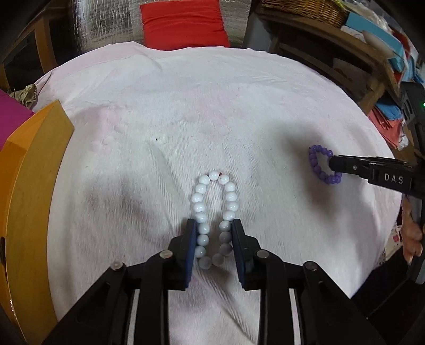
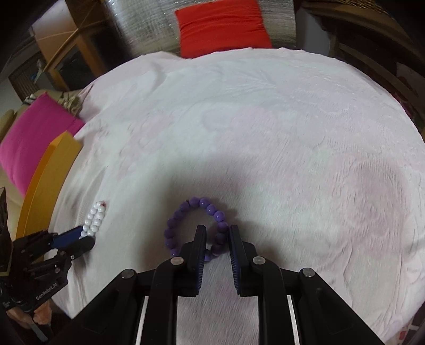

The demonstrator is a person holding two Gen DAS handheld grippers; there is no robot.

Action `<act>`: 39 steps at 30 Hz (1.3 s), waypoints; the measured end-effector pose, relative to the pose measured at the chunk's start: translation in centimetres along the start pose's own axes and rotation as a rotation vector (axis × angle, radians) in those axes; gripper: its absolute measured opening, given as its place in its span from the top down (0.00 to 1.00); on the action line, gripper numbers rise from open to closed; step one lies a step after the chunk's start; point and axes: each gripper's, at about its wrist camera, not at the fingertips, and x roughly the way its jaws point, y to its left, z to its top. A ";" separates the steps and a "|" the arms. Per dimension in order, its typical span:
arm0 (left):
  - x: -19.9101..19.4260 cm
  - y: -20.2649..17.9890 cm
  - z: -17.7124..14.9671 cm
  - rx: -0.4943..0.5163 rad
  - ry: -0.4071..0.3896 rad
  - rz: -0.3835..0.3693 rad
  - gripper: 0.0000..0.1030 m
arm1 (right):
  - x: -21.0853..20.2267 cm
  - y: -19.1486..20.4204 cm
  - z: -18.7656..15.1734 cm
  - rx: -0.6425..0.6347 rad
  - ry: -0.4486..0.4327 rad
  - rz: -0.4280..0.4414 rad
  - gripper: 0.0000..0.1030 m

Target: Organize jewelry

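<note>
A white bead bracelet [image 1: 212, 209] lies on the white cloth, squeezed into a long narrow loop between the fingers of my left gripper [image 1: 214, 225], which is shut on its near part. It also shows in the right wrist view [image 2: 95, 219]. A purple bead bracelet [image 2: 192, 228] lies on the cloth to the right. My right gripper [image 2: 217, 233] has one finger inside the loop and one outside, straddling the loop's right strand with a small gap left. It also shows in the left wrist view [image 1: 320, 164].
A yellow wooden box [image 1: 29, 169] stands at the left edge of the cloth-covered table [image 1: 212, 106], with a pink cushion [image 2: 34, 138] behind it. A red cushion [image 1: 183, 24] lies beyond the far edge. Shelves and a wicker basket [image 1: 308, 10] stand at the right.
</note>
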 end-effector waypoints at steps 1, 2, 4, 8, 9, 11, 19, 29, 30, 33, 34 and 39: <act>-0.1 0.0 0.0 0.007 -0.002 -0.008 0.68 | -0.2 -0.1 0.1 0.016 -0.003 0.012 0.78; -0.2 0.1 -0.1 0.010 -0.006 -0.018 0.66 | -0.5 -0.4 0.3 0.037 -0.012 0.021 0.73; -0.6 0.3 -0.3 0.005 -0.016 -0.025 0.62 | -1.0 -0.8 0.9 0.085 -0.036 0.034 0.58; -1.5 0.8 0.1 0.002 -0.052 -0.005 0.52 | -1.5 -1.7 1.6 0.164 -0.072 0.050 0.43; -1.6 1.0 0.2 -0.001 -0.055 -0.009 0.52 | -1.2 -1.9 1.9 0.178 -0.060 0.054 0.43; -1.8 1.1 0.3 -0.009 -0.058 -0.013 0.51 | -0.4 -2.2 2.0 0.214 -0.025 0.069 0.43; -1.2 0.2 0.9 0.016 -0.055 0.007 0.43 | 0.4 -2.7 2.1 0.259 0.017 0.097 0.41; 0.2 -0.8 0.9 0.038 -0.008 0.050 0.43 | 0.8 -0.9 1.6 0.169 0.034 0.072 0.41; 0.3 -0.9 0.8 0.038 -0.004 0.052 0.43 | 0.9 -0.6 1.6 0.157 0.031 0.061 0.41; 0.4 -0.9 0.8 0.042 -0.002 0.059 0.43 | 1.1 0.0 1.6 0.117 0.028 0.033 0.41; 0.3 -0.9 0.7 0.045 -0.003 0.061 0.43 | 1.2 0.1 1.6 0.111 0.027 0.026 0.41; 0.5 -0.8 0.7 0.048 -0.004 0.068 0.43 | 1.2 0.2 1.6 0.108 0.027 0.018 0.41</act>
